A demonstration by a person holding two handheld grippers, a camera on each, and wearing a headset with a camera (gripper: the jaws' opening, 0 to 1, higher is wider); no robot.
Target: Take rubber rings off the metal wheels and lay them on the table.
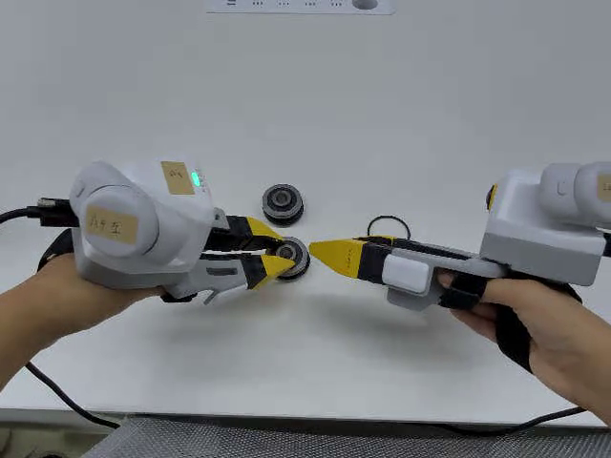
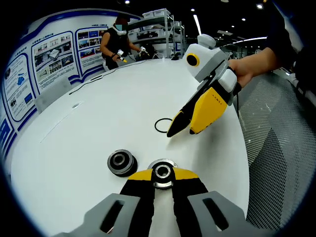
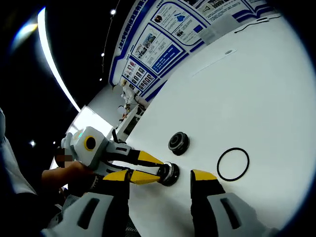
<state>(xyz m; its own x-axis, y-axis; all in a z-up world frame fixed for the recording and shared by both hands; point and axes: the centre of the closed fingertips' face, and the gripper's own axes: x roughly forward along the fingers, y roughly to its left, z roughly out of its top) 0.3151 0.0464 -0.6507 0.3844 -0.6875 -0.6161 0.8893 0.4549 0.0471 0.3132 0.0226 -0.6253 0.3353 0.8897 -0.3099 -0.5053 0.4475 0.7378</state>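
- At the bench (image 1: pixel 305 95) centre, the left hand-held gripper (image 1: pixel 279 251) pinches a metal wheel (image 1: pixel 296 256).
- Right hand-held gripper (image 1: pixel 329 255), jaws spread, faces it.
- Rubber ring (image 1: pixel 370 227), second wheel (image 1: pixel 283 202) lie nearby.

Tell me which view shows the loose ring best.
The right gripper view: the ring lies whole, nothing over it. In the head view and the left gripper view, the right gripper covers part of it.
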